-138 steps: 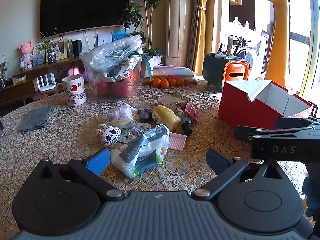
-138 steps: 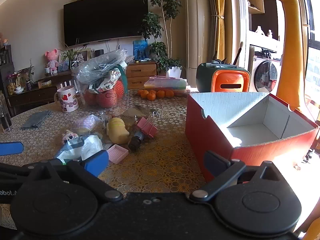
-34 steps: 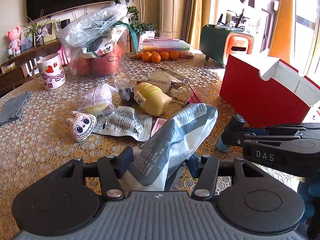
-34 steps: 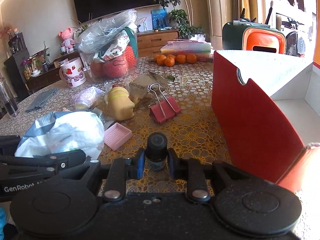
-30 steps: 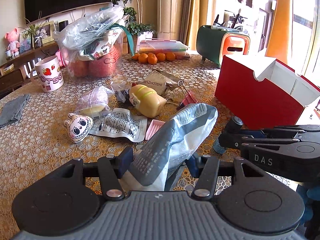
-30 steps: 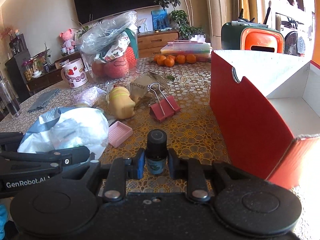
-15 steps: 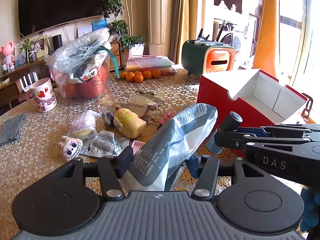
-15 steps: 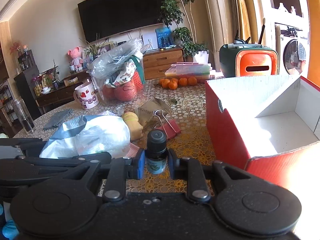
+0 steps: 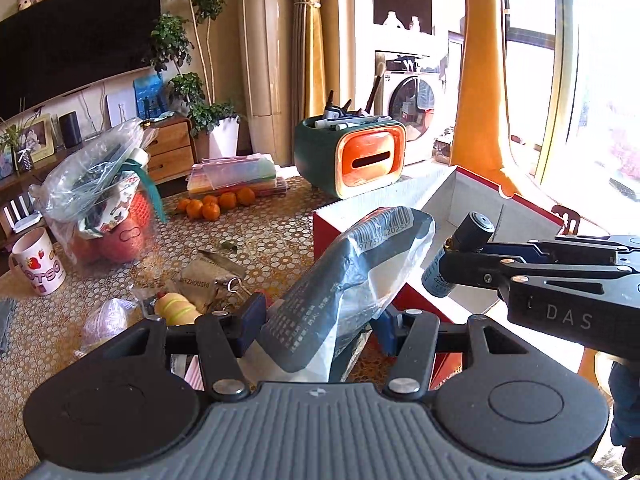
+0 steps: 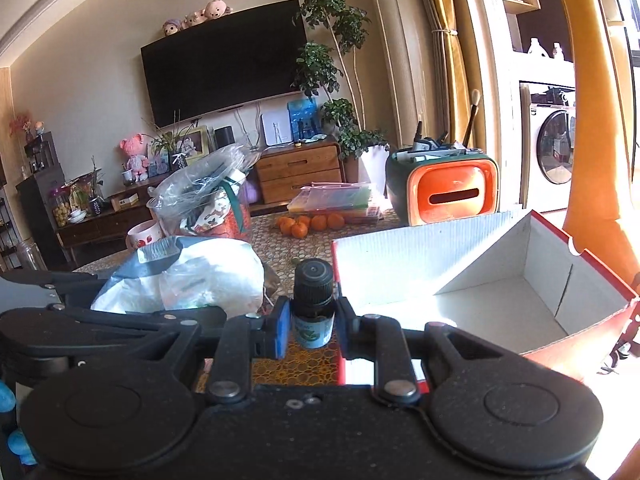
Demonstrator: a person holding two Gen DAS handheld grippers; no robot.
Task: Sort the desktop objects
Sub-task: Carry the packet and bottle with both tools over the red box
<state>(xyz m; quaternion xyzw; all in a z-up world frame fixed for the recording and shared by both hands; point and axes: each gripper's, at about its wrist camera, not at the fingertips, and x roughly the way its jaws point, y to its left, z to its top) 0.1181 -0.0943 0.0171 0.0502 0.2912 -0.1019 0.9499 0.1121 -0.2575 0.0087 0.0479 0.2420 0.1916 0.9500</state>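
Between the blue pads of the right gripper [image 10: 310, 328] stands a small dark bottle [image 10: 313, 304], clamped around its labelled body with the ribbed black screw cap upright above the jaws. Gripping the straight glass wall rather than the cap looks sensible, since the smooth, rigid cylinder gives both pads a flat bite and keeps the bottle from tipping.

Just to its left, the left gripper [image 9: 320, 322] is clenched on a soft plastic packet [image 9: 344, 280], grey-blue and white, with a barcode at its far end. The crinkly film bulges out past the pads and sags a little, so the grip sits low on the packet, where the folded material bunches into something firm enough to pinch.

Both loads hang in the air at the near edge of a red cardboard box [image 10: 532, 248], open at the top, with plain white walls and an empty white floor inside. From the way they are carried toward it, the box is probably where they are being sorted.

Lower down on the desk [image 9: 276, 236], covered in a lacy gold-patterned cloth, unsorted pieces lie in a loose cluster: a rounded yellow squeeze bottle [image 9: 176, 309], a kraft paper pouch [image 9: 204, 280], a binder clip [image 9: 237, 285] and a pinkish wrapped packet [image 9: 106, 320].
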